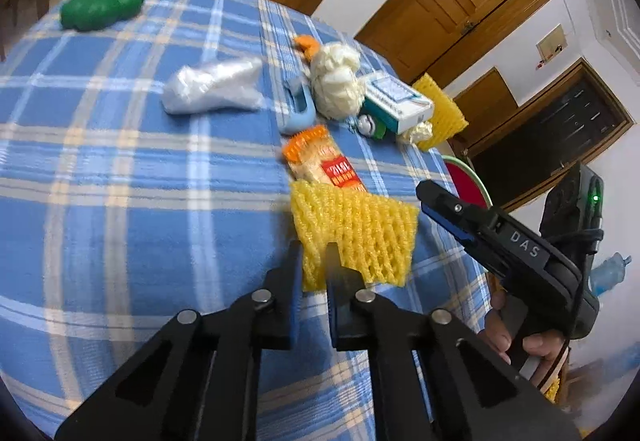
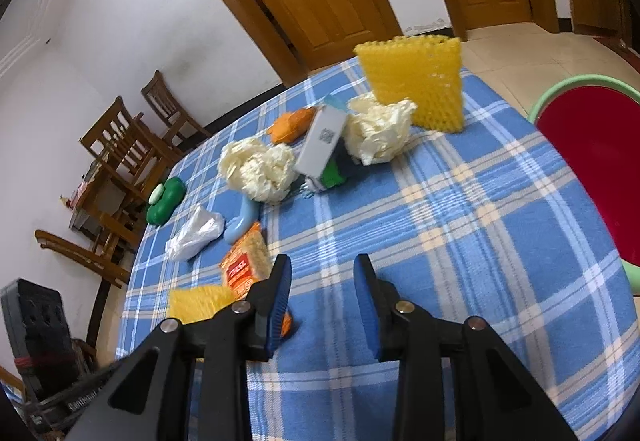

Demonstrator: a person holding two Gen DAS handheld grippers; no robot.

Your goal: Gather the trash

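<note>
My left gripper (image 1: pixel 314 255) is shut on the near edge of a yellow foam fruit net (image 1: pixel 356 237), which also shows in the right wrist view (image 2: pixel 200 301). Just beyond the net lies an orange snack wrapper (image 1: pixel 320 161). My right gripper (image 2: pixel 322 275) is open and empty above bare cloth; it also shows in the left wrist view (image 1: pixel 444 209). Farther off lie crumpled paper (image 2: pixel 260 169), a second paper wad (image 2: pixel 376 133), a white box (image 2: pixel 324 141), a clear plastic bag (image 1: pixel 212 85) and another yellow foam net (image 2: pixel 420 85).
The table has a blue plaid cloth (image 2: pixel 460 225). A red basin with a green rim (image 2: pixel 592 161) stands past its right edge. A green dish with soap (image 1: pixel 102 3) sits at the far side. Wooden chairs (image 2: pixel 120 145) and doors stand beyond.
</note>
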